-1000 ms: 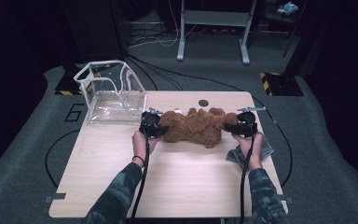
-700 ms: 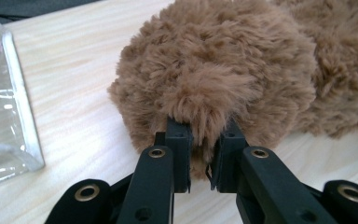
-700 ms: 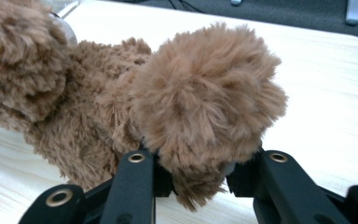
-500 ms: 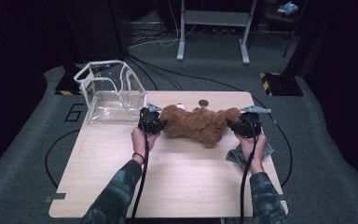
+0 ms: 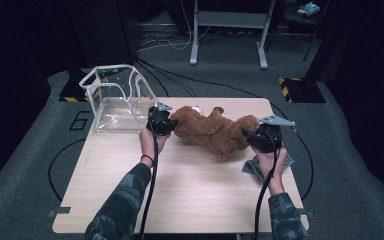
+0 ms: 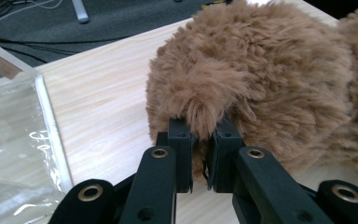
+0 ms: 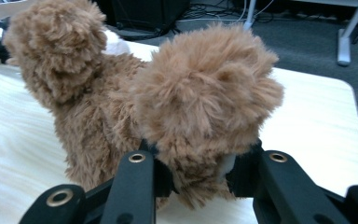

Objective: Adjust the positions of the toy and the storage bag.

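Observation:
A brown plush teddy bear (image 5: 212, 131) lies stretched across the far half of the wooden table (image 5: 195, 200), held at both ends. My left gripper (image 5: 166, 121) is at its left end. In the left gripper view the jaws (image 6: 204, 135) are shut on a tuft of the bear's head fur (image 6: 261, 79). My right gripper (image 5: 254, 136) is at its right end. In the right gripper view the jaws (image 7: 200, 156) have just been closing and pinch a fluffy paw (image 7: 205, 98), so the gripper is shut on it. The bear's right end slants toward the near edge.
A clear plastic box (image 5: 115, 100) with white edges stands at the table's far left, just beside my left gripper; its wall (image 6: 18, 140) shows in the left gripper view. A grey folded cloth (image 5: 254, 169) lies under the right hand near the table's right edge. Cables cross the floor beyond.
The right hand has drawn the bear's paw to the right and nearer, stretching the bear out. The left hand has stayed at the head, lifting slightly.

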The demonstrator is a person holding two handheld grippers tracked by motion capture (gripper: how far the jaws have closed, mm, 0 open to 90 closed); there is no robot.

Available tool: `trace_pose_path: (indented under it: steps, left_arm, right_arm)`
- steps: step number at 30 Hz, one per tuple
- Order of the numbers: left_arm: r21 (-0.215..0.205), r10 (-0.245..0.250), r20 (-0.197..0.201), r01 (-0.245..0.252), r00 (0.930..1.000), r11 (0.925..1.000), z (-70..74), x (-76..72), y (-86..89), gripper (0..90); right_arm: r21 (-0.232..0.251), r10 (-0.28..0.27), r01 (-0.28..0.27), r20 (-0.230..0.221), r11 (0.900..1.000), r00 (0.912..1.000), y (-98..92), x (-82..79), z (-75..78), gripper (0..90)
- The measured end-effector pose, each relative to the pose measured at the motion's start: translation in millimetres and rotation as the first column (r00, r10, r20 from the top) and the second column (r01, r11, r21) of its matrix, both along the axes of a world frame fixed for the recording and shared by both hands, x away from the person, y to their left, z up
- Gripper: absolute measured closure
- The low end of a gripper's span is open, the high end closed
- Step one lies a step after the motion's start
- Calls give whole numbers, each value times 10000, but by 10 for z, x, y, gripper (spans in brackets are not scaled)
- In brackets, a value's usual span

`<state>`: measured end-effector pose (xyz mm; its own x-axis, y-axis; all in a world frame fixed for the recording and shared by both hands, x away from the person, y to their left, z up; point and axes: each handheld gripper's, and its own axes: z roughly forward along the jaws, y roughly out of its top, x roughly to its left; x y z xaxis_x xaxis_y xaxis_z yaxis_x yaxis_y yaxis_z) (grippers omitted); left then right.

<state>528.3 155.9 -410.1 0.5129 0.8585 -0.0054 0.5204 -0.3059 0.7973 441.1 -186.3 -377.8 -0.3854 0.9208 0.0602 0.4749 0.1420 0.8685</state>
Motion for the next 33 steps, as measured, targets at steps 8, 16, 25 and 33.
trace_pose_path:
  steps: [8, 16, 25, 33]
  left_arm:
    - [591, 295, -880, -244, 9957, 9980, -203, 174, -63, 812]
    - [200, 224, -1361, -199, 9904, 9996, -335, -33, 86, 394]
    - [-238, -1054, -1045, 1035, 9889, 9943, -232, -465, -67, 257]
    - [-313, -1966, -721, 1948, 9778, 9803, -58, -703, -380, 233]
  right_arm:
    - [-109, 97, -103, -491, 9999, 9987, 183, -162, -180, 678]
    - [29, 272, -270, -1142, 9996, 9931, 233, -207, -429, 642]
    - [75, 578, -573, -1500, 9983, 9870, 226, -250, -501, 635]
    - [-232, 830, -875, -1523, 9959, 9849, 301, -310, -499, 634]
